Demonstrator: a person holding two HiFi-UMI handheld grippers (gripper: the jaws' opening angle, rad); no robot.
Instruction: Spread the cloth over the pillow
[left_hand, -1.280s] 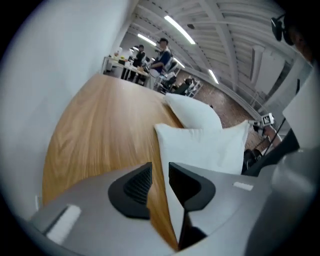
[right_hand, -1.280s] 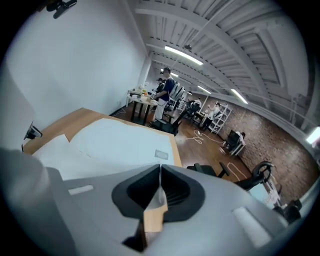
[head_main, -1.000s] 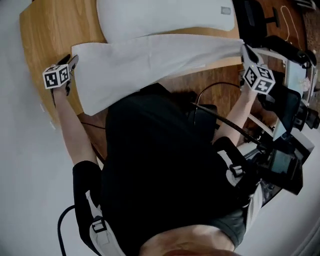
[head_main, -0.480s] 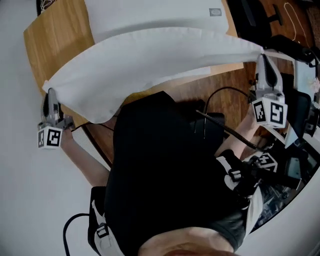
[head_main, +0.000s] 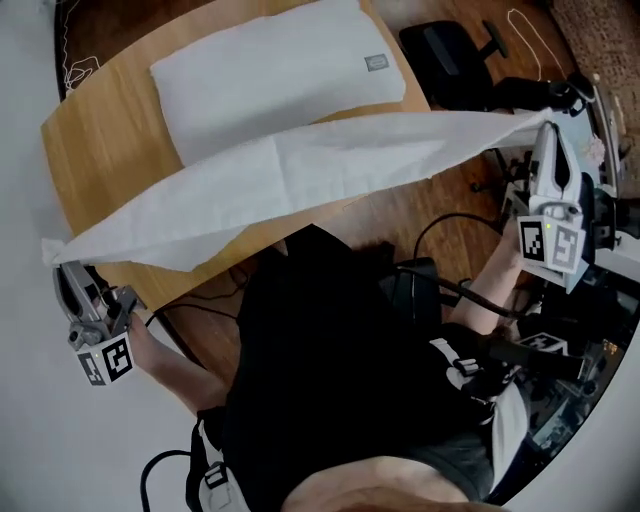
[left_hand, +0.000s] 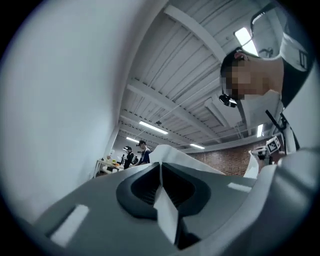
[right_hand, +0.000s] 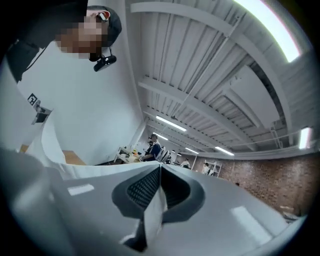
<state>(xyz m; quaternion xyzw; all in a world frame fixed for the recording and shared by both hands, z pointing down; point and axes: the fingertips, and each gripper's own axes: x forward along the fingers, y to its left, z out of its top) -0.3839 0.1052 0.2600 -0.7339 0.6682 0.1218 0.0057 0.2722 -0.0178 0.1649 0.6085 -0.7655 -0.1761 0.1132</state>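
A white cloth (head_main: 300, 175) hangs stretched in the air between my two grippers, above the near edge of the wooden table (head_main: 95, 140). My left gripper (head_main: 62, 262) is shut on the cloth's left corner, off the table's left edge. My right gripper (head_main: 548, 125) is shut on the right corner, raised at the right. A white pillow (head_main: 270, 80) lies on the table beyond the cloth, uncovered. In the left gripper view a strip of cloth (left_hand: 167, 212) is pinched between the jaws; the right gripper view shows the same cloth (right_hand: 152, 212) clamped there.
A black office chair (head_main: 455, 50) stands behind the table at the right. Equipment and cables (head_main: 560, 350) crowd the floor at the right. A white wall (head_main: 25, 420) runs along the left. Both gripper views look up at the ceiling (right_hand: 210, 75) and distant people.
Both grippers have lifted the cloth off the table and drawn it up and back toward me, spreading wider apart. The left gripper has closed on its corner.
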